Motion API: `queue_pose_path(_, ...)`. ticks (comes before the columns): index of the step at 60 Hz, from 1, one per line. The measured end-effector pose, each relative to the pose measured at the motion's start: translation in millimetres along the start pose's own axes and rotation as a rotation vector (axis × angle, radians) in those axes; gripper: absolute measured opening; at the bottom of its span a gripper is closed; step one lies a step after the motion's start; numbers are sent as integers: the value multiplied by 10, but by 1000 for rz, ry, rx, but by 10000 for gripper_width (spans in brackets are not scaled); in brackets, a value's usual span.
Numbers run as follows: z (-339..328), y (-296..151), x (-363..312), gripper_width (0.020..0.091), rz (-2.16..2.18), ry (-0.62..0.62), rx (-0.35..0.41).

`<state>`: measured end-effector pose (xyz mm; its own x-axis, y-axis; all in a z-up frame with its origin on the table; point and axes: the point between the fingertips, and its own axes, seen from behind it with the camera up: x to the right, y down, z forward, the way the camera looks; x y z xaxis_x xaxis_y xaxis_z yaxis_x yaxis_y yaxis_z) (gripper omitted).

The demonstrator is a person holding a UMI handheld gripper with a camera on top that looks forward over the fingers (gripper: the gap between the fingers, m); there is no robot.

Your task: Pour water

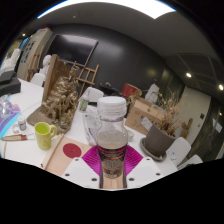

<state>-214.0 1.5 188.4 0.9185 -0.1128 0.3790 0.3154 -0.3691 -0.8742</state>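
Note:
A clear plastic bottle with a white cap and a dark red label band stands upright between my fingers, lifted close in front of the camera. My gripper is shut on the bottle, and both magenta pads press against its lower body. A yellow-green cup stands on the white table to the left of the fingers. A round dark red coaster lies flat between the cup and the bottle.
A wooden rack stands behind the cup. A glass container and small items sit at the far left of the table. Chairs and a wooden crate are on the right, beyond the table.

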Motion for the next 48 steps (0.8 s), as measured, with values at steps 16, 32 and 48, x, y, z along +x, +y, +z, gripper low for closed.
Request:
queue_pose_path(16,694,-973,-482,255,-708,182,160)
queue_pose_path(32,1027,-996,-1183,256,-1279,244,264)
queue_pose_path(48,1122,-937,-1439,257,-1544,273,318)
